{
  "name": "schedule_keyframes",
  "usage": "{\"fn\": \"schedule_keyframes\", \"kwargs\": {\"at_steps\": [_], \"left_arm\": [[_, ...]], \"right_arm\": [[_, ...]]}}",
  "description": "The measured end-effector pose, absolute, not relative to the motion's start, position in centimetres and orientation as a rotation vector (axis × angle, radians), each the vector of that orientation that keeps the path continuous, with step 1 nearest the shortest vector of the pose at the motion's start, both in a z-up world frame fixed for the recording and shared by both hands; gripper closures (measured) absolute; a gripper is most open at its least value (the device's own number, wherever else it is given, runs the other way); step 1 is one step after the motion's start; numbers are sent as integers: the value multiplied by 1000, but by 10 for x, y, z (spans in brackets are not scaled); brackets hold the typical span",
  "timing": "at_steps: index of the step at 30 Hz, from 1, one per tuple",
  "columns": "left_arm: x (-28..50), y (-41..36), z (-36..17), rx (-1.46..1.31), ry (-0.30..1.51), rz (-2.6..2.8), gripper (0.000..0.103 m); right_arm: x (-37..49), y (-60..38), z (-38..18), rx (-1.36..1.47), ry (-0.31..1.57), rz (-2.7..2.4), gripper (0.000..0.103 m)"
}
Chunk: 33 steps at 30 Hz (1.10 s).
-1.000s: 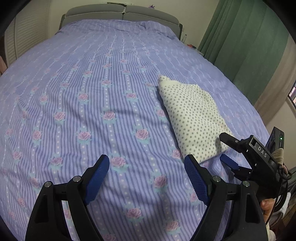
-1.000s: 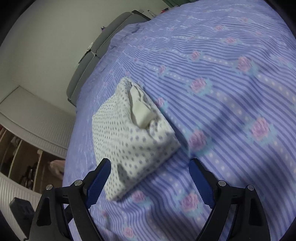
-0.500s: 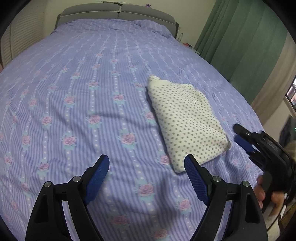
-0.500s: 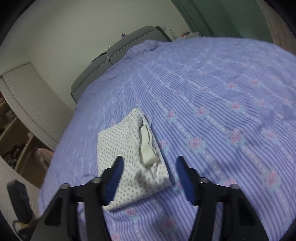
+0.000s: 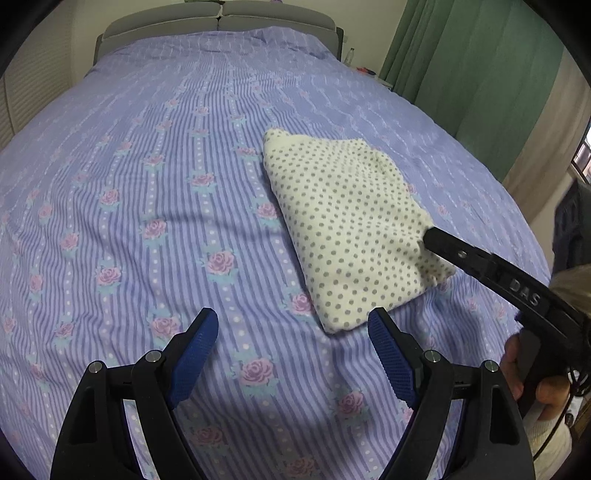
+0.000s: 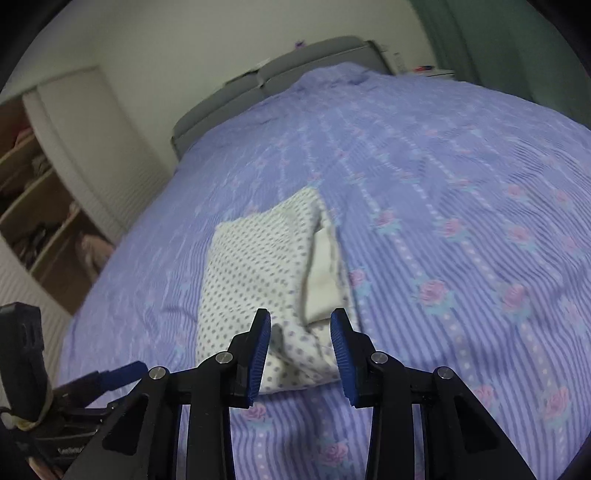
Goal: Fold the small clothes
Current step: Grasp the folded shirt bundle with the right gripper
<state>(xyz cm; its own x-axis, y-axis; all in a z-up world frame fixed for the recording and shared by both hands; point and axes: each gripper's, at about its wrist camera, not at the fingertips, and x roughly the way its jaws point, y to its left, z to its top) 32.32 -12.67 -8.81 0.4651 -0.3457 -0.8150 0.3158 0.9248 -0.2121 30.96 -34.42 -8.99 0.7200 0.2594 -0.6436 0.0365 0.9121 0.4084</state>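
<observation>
A folded white garment with grey dots [image 5: 351, 229] lies on the purple flowered bedspread [image 5: 166, 166], right of middle. My left gripper [image 5: 293, 349] is open and empty, above the bedspread just near the garment's front corner. My right gripper [image 6: 301, 350] is partly open and empty, its blue pads [image 6: 260, 354] straddling the near edge of the garment [image 6: 258, 266], where a plain white inner layer shows. Its black finger also shows in the left wrist view [image 5: 480, 258], touching the garment's right edge.
A grey headboard [image 5: 221, 14] stands at the far end of the bed. Green curtains [image 5: 461, 55] hang at the right. An open wardrobe with shelves [image 6: 33, 206] stands left of the bed. A hand [image 5: 535, 376] holds the right gripper's handle.
Both grippers have pulled back and up from the garment. The right gripper's jaws have narrowed from wide open to partly open. The garment lies still.
</observation>
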Motion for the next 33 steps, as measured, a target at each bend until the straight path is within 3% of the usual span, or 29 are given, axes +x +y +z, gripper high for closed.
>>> {"fn": "schedule_keyframes", "kwargs": {"at_steps": [14,17,18,23,26,27,29,31,33], "left_arm": [[322,-116,-88,-78,1012,-408,20],[323,-116,-89,-77,1016,-406,20],[324,-116,-89,-79,1015,-406,20],[325,-112,-90,-93,1017,-404,20],[326,-111,-92,-93,1028,-399,20],[326,-111,-91,-93,1027,-399,20],[325,-109,-91,-94,1021,-399,20],[325,-105,-91,-87,1018,-395,20],[325,-102,-91,-81,1012,-385,20]], "right_arm": [[356,-359,-102,578,838,157,69],[358,-348,-99,508,845,163,81],[358,-343,-97,474,851,165,91],[347,-340,-78,388,791,105,92],[353,-341,-86,350,849,50,92],[355,-341,-90,341,869,38,89],[350,-344,-95,364,878,18,73],[337,-352,-93,394,844,-54,40],[316,-358,-88,407,791,-123,36]]}}
